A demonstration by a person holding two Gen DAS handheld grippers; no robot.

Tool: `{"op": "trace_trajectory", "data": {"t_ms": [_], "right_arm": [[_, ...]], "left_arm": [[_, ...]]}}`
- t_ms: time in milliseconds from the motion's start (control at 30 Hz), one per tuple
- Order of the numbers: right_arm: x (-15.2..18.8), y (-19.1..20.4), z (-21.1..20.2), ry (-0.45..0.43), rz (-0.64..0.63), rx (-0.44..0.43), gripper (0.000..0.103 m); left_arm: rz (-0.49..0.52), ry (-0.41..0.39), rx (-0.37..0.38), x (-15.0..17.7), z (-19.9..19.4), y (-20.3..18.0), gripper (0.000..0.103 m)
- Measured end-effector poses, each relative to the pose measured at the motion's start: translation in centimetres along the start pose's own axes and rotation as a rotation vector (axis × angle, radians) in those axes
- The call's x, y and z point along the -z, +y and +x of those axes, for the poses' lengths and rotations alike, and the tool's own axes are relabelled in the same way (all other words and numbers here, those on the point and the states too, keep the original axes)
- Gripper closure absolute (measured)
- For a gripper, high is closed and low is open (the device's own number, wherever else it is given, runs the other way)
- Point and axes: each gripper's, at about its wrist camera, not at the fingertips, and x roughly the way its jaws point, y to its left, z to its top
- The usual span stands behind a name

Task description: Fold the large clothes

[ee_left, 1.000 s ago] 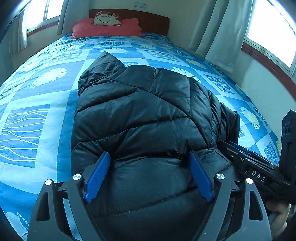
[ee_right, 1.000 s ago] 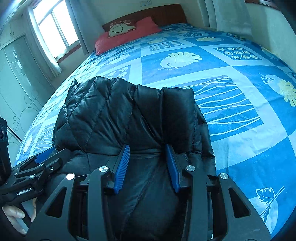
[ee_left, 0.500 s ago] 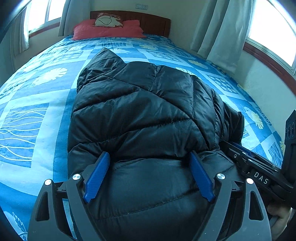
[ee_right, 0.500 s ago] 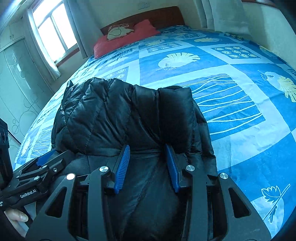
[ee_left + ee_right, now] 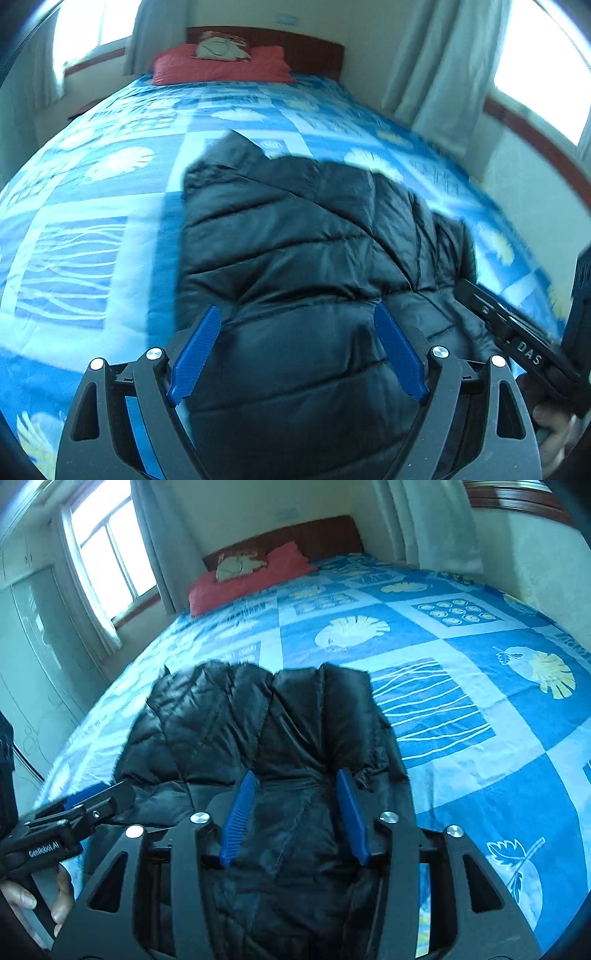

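Observation:
A black quilted puffer jacket (image 5: pixel 295 240) lies folded on the blue patterned bedspread (image 5: pixel 92 240), its near edge right under both tools. My left gripper (image 5: pixel 295 310) hovers over that near edge with its blue pads spread wide, and neither pad presses the fabric. In the right wrist view the same jacket (image 5: pixel 240 720) lies with its side folded inward. My right gripper (image 5: pixel 297 773) is over the near right part. Its jaws are opening, the fabric sits loose between the pads, and no pinch shows.
A red pillow (image 5: pixel 221 66) with a small cushion lies by the wooden headboard (image 5: pixel 314 535). Curtained windows flank the bed, and a wall runs close along its right side. Bare bedspread (image 5: pixel 461 701) stretches right of the jacket. A person's hand (image 5: pixel 22 897) holds the left tool's handle.
Both grippers have lifted and drawn back from the jacket, which now looks farther off. The right gripper's pads have spread apart from their narrow hold on the fabric.

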Motion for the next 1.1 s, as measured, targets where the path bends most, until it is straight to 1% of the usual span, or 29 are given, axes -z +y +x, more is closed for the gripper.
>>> {"op": "trace_trajectory", "data": {"t_ms": [67, 100, 133, 200, 233, 333, 367, 433, 467, 567, 600, 633, 700, 767, 867, 933, 1000, 1033, 1067, 1100], "right_arm": [[-0.2, -1.0, -0.9, -0.022, 0.044, 0.014, 0.035], [-0.4, -1.6, -1.0, -0.019, 0.065, 0.02, 0.033], [-0.5, -2.2, -0.9, -0.007, 0.091, 0.014, 0.032], [-0.7, -3.6, 0.1, 0.043, 0.146, -0.004, 0.032], [-0.8, -4.3, 0.9, 0.078, 0.174, -0.02, 0.032], [-0.7, -5.7, 3.0, 0.151, 0.231, -0.056, 0.029], [-0.7, -5.9, 3.4, 0.165, 0.245, -0.066, 0.025], [-0.6, -6.8, 4.3, 0.188, 0.283, -0.094, 0.022], [-0.6, -7.2, 4.8, 0.204, 0.305, -0.116, 0.019], [-0.1, -8.4, 6.1, 0.243, 0.376, -0.187, 0.013], [0.0, -8.6, 6.3, 0.247, 0.384, -0.2, 0.012], [0.0, -8.6, 6.4, 0.25, 0.382, -0.206, 0.011], [-0.2, -8.1, 6.6, 0.258, 0.352, -0.206, 0.009], [-0.3, -7.8, 6.7, 0.263, 0.341, -0.228, 0.009], [0.1, -6.9, 7.2, 0.302, 0.341, -0.332, 0.009], [0.2, -6.2, 7.5, 0.302, 0.324, -0.312, 0.012], [0.3, -6.1, 7.6, 0.306, 0.34, -0.317, 0.024], [0.3, -6.1, 7.6, 0.306, 0.346, -0.322, 0.028], [0.4, -6.0, 7.5, 0.306, 0.351, -0.339, 0.036], [0.5, -6.0, 7.5, 0.302, 0.356, -0.35, 0.041]], "left_arm": [[-0.083, -0.034, 0.008, 0.0, -1.3, 2.1, 0.019], [-0.121, -0.04, 0.011, 0.1, -1.5, 2.9, 0.019], [-0.16, -0.039, 0.02, 0.3, -1.5, 4.0, 0.018], [-0.187, -0.017, 0.019, 0.7, -1.0, 5.2, 0.018], [-0.206, 0.007, 0.02, 1.2, -0.3, 6.1, 0.018], [-0.3, 0.031, 0.103, 1.9, 0.7, 8.0, 0.016], [-0.349, 0.043, 0.139, 2.1, 1.1, 8.6, 0.016], [-0.418, 0.064, 0.202, 2.4, 1.8, 9.3, 0.015], [-0.442, 0.072, 0.224, 2.4, 2.0, 9.5, 0.015], [-0.55, 0.11, 0.33, 3.1, 3.4, 10.7, 0.014], [-0.574, 0.118, 0.355, 3.3, 3.8, 10.9, 0.014], [-0.582, 0.119, 0.365, 3.3, 4.1, 10.9, 0.013], [-0.564, 0.121, 0.366, 3.0, 4.4, 10.5, 0.012], [-0.562, 0.136, 0.388, 2.6, 4.8, 10.2, 0.012], [-0.596, 0.154, 0.418, 2.5, 5.5, 10.3, 0.012], [-0.599, 0.16, 0.406, 2.3, 5.9, 10.0, 0.012], [-0.603, 0.159, 0.399, 2.3, 6.0, 9.8, 0.014], [-0.605, 0.158, 0.403, 2.4, 5.9, 9.6, 0.017], [-0.604, 0.156, 0.403, 2.3, 5.9, 9.6, 0.018], [-0.601, 0.154, 0.404, 2.4, 5.7, 9.4, 0.019]]}}
